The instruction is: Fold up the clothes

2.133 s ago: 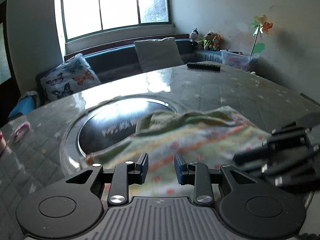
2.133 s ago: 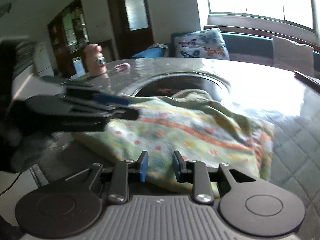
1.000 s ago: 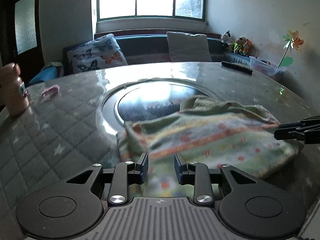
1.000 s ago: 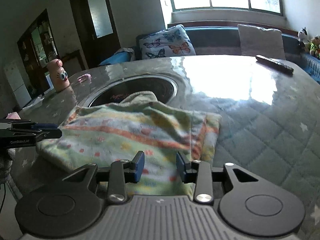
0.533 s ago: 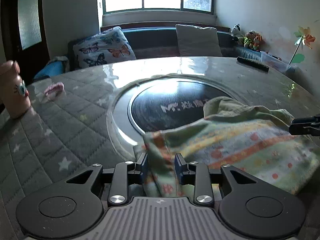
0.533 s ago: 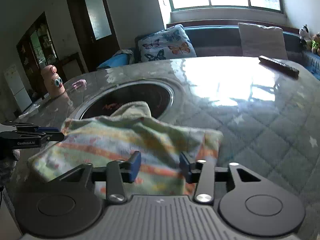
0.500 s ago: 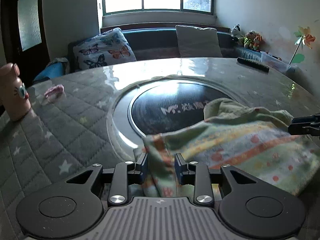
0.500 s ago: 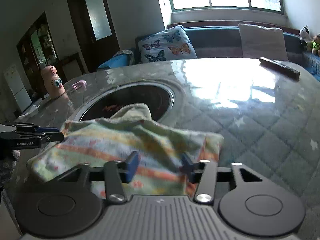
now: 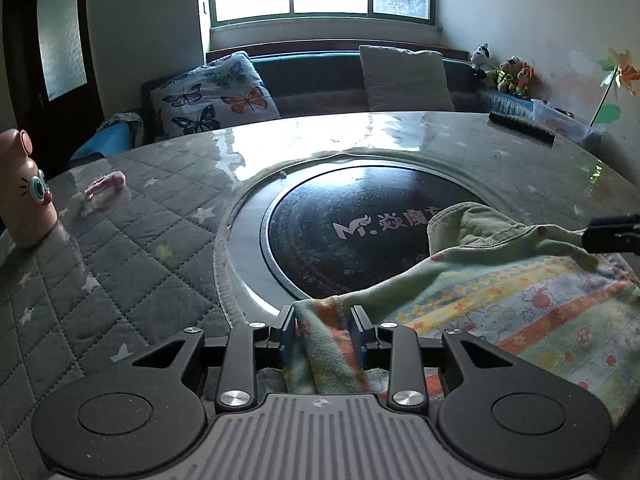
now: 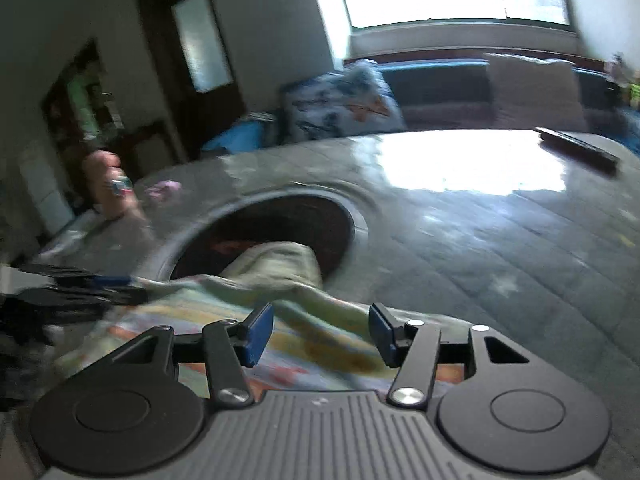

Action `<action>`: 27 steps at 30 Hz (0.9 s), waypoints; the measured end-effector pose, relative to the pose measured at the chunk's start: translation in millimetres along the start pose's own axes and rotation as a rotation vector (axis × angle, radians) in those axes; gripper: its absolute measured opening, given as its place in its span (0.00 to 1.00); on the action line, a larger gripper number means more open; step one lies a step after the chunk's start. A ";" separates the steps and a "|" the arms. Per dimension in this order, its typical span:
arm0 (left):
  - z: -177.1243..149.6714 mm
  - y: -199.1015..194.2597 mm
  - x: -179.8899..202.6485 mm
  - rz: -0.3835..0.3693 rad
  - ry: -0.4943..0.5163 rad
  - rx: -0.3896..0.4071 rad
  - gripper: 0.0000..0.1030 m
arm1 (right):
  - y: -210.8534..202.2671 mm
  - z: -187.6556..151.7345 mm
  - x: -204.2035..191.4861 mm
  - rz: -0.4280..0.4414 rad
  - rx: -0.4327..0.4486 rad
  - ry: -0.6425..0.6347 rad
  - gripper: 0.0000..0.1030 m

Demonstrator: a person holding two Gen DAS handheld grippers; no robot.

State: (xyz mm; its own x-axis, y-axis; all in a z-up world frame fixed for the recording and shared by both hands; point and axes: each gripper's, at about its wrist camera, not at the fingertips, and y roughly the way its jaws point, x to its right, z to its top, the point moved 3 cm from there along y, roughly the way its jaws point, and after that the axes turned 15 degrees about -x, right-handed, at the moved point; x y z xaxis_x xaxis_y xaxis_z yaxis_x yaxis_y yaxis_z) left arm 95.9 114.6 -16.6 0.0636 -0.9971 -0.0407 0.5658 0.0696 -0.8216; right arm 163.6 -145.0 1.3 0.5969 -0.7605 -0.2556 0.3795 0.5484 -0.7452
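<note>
Left gripper [image 9: 322, 334] pinching garment [image 9: 520, 312] corner, right gripper [image 10: 321, 334] spread — apparently loose, blurred

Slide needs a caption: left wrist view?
Left gripper straddles the striped cloth's corner beside the table's round black hob.

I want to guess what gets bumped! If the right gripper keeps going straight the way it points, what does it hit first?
Probably the patterned garment: it already lies between the open jaws of the right gripper. The picture is blurred, so depth is uncertain.
</note>
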 end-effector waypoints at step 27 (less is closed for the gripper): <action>-9.2 -8.5 -4.8 0.035 -0.012 0.016 0.40 | 13.6 -13.9 12.8 -0.053 -0.039 0.007 0.54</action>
State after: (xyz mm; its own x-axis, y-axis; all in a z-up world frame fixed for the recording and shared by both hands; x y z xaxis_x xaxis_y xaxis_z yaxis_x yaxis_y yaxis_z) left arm 83.2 118.5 -14.7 0.0937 -0.9936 -0.0624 0.5762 0.1053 -0.8105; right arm 166.6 -152.1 -20.6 0.5719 -0.7905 -0.2191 0.3822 0.4931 -0.7815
